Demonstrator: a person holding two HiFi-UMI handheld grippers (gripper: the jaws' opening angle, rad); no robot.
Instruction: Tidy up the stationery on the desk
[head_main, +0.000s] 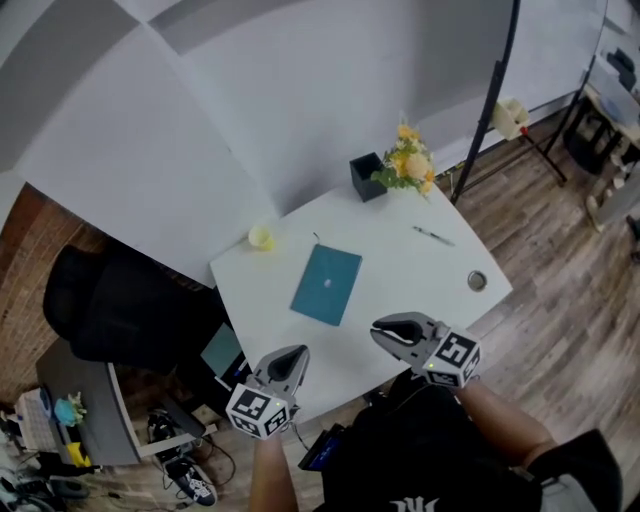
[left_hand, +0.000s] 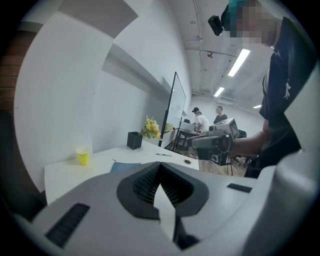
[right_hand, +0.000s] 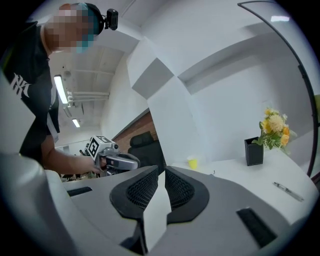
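A white desk (head_main: 400, 262) carries a teal notebook (head_main: 326, 284) at its middle and a pen (head_main: 433, 236) to the right. A black pen holder (head_main: 367, 177) stands at the far edge. My left gripper (head_main: 285, 365) hovers shut over the near left edge with nothing in it. My right gripper (head_main: 395, 332), also shut and empty, hangs over the near edge, right of the notebook. The left gripper view looks past its closed jaws (left_hand: 159, 167) at the notebook (left_hand: 125, 166), pen (left_hand: 163, 154) and holder (left_hand: 134, 140). From the right gripper (right_hand: 163, 170), the holder (right_hand: 254, 151) and pen (right_hand: 287, 191) show.
A yellow cup (head_main: 261, 237) stands at the desk's left corner, and yellow flowers (head_main: 408, 165) beside the holder. A small round object (head_main: 477, 281) lies near the right edge. A black lamp pole (head_main: 490, 100) rises on the right. A black chair (head_main: 110, 305) and floor clutter are on the left.
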